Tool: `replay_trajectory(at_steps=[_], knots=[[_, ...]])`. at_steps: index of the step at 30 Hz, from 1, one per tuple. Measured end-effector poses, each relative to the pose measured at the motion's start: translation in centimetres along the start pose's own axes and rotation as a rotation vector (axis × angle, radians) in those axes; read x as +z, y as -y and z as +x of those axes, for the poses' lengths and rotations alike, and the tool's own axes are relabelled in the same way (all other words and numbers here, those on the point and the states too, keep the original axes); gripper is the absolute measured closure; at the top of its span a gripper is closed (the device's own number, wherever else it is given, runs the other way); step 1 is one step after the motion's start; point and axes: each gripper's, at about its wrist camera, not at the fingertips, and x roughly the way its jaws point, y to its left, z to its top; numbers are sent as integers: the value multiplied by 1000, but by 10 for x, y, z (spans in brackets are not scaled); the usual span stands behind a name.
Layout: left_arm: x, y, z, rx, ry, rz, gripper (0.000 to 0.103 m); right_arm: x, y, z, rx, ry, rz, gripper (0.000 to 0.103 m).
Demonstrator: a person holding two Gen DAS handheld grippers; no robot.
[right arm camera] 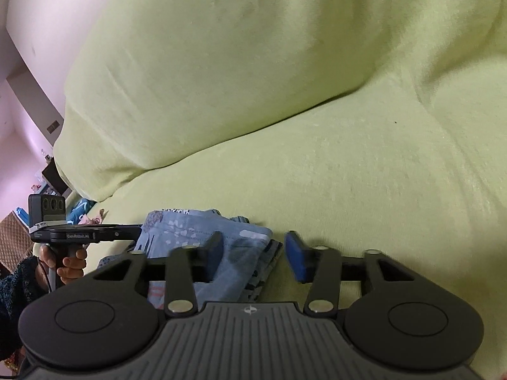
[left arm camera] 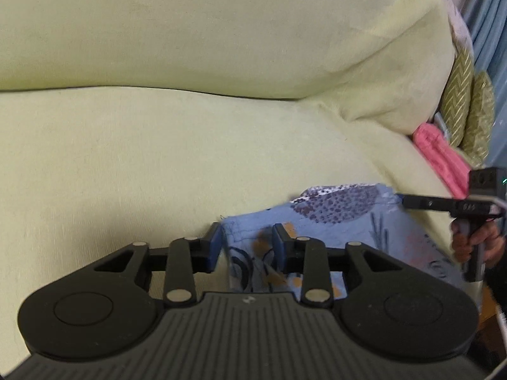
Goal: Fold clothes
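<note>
A folded light-blue patterned cotton garment [left arm camera: 332,221] lies on the seat of a pale yellow-green fabric-covered sofa [left arm camera: 158,158], near the seat's front edge. The left gripper [left arm camera: 247,247] has its jaws apart, straddling the garment's left hem corner; the left finger sits just off the cloth, the right finger over it. The right gripper [right arm camera: 253,253] is likewise spread wide over the garment's right edge, its left finger above the fabric and its blue-padded right finger over bare sofa just beside the garment. Neither gripper clamps the cloth. A pink folded cloth [left arm camera: 440,155] and green zigzag-patterned cushions [left arm camera: 465,107] rest well to the right of the garment.
</note>
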Motion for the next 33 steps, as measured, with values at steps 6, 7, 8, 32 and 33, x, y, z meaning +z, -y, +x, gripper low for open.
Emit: replay_trajectory(at_steps=[6,7,8,32,33], knots=[[-8,12,-9,38,67,82,101,-4,-3,2,3,22,-22,101],[-9,14,-13,41,87,94,101,-3,-6,0,8,34,-32,101],[-9,16,-16,42,105,105,101,-3,-8,-3,14,47,-43,101],[-12,38,-39,411,68,195,76,0,-56,-15,-324,76,-183,59],[-22,50,-50,390,78,226,76,-6,-67,-30,-336,106,-209,59]])
